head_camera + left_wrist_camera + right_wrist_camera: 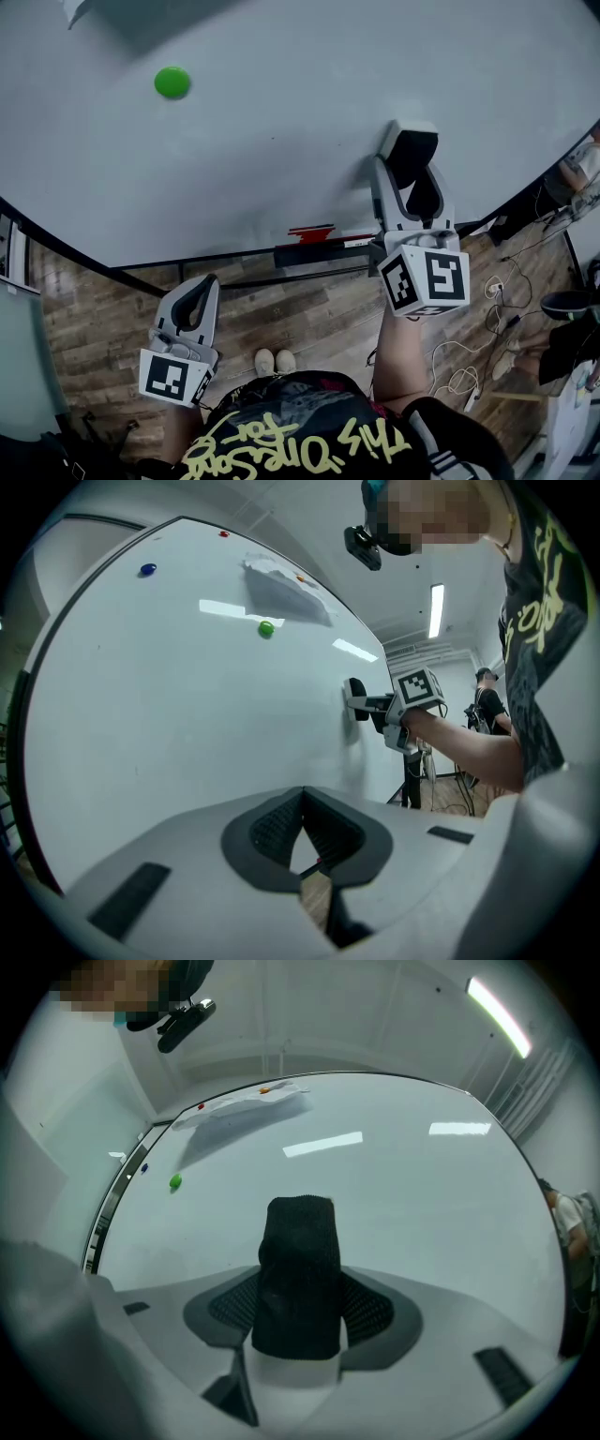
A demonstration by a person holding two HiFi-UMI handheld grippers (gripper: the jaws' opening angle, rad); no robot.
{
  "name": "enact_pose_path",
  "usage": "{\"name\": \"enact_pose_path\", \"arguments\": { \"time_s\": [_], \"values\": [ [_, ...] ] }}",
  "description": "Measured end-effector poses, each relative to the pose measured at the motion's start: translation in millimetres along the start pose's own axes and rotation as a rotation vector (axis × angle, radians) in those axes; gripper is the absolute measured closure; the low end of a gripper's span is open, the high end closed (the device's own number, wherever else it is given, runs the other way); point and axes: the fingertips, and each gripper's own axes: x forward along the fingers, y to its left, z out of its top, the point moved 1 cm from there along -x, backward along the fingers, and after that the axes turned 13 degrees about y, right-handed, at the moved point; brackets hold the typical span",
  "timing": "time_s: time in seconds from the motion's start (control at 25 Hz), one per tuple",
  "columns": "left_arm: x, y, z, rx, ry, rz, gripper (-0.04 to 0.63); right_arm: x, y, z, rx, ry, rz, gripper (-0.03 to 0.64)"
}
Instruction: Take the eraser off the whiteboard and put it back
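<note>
My right gripper [300,1321] pinches the black eraser [298,1260] at the whiteboard [281,122] face. My left gripper [302,846], pressed together and empty, hangs low. Likely step: replacement. Next: seat it flat, then spread the jaws.

- The lower end of the eraser [298,1269] is hidden between the jaws of the right gripper [298,1314].
- A paper sheet [80,9] on the whiteboard [281,122] is cut off by the head view's top edge.
- The blue dot [148,570] on the board is too small to identify.
</note>
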Motion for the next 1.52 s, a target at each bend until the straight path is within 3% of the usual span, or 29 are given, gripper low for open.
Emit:
{"name": "enact_pose_path", "arguments": {
  "time_s": [0.12,0.32,0.44,0.92,1.08,1.28,1.52],
  "values": [
    [-0.5,-1.8,1.4,-0.056,-0.014,-0.009,0.588,-0.5,3.4,0.6,0.009,-0.004,0.018,0.37],
    [-0.5,-1.5,0.3,-0.016,-0.018,-0.019,0.588,-4.0,6.4,0.7,0.01,-0.005,0.031,0.37],
    [0.3,-4.0,2.5,-0.053,-0.017,-0.027,0.588,-9.4,7.0,1.8,0.007,-0.008,0.033,0.37],
    [7.2,-10.6,6.4,0.055,-0.029,-0.082,0.588,-32.1,7.1,3.9,0.047,-0.02,0.065,0.368],
    [7.8,-13.5,7.3,0.003,-0.028,-0.096,0.588,-44.3,8.9,5.7,0.037,-0.023,0.062,0.368],
    [10.8,-15.6,7.9,0.063,-0.034,-0.119,0.588,-55.2,10.2,6.1,0.03,-0.022,0.065,0.368],
    [10.9,-17.6,10.0,0.061,-0.037,-0.134,0.588,-68.1,15.4,6.0,0.022,-0.019,0.071,0.368]
  ]
}}
